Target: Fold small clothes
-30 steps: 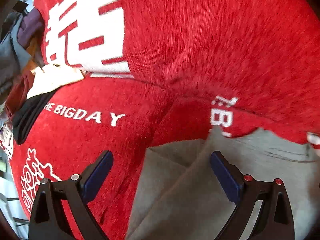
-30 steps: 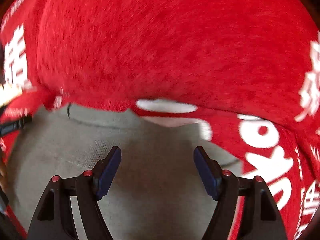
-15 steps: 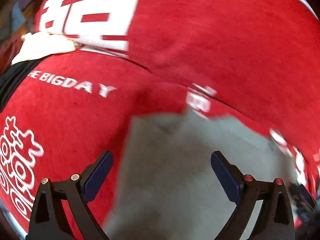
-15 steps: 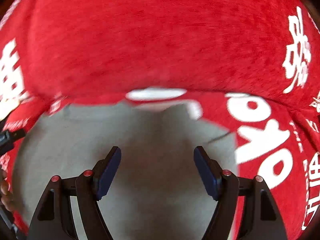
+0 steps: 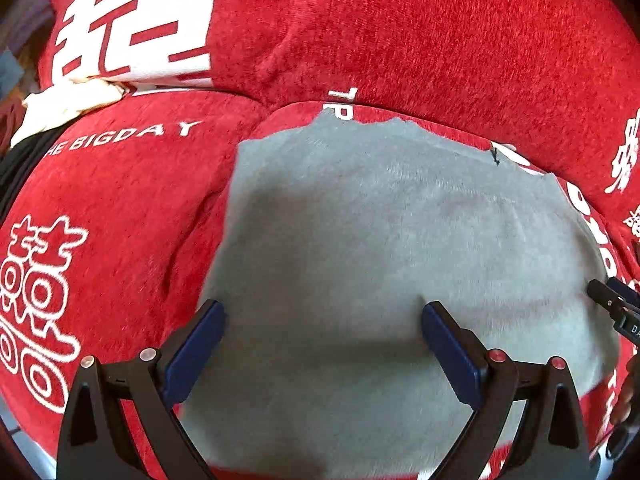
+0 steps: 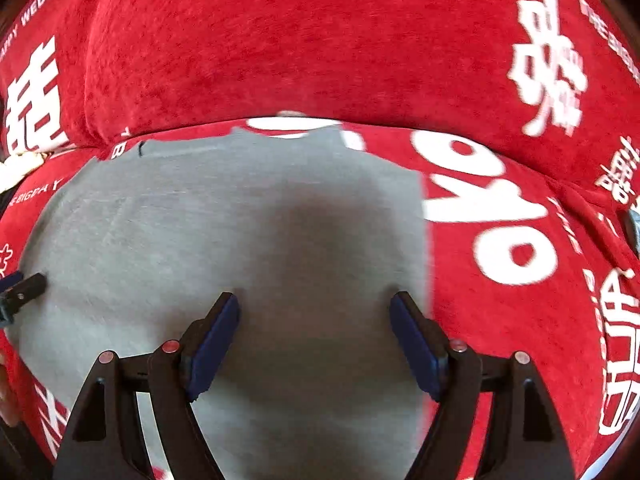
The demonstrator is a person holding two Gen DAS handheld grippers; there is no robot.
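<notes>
Red plush sofa cover (image 5: 400, 40), printed with large white characters and English lettering; seat and backrest meet in a crease. Cream cloth (image 5: 68, 100) and dark fabric (image 5: 24, 160) lie at the left end. Daylight, soft shadows.

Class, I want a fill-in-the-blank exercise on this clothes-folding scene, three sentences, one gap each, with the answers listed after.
1. The garment lying flat under both grippers is ____ in colour.
2. It rests on a plush cover that is ____ with white lettering.
3. The left gripper and the right gripper both have their fingers ____, with nothing clamped between them.

Missing words: grey; red; open
</notes>
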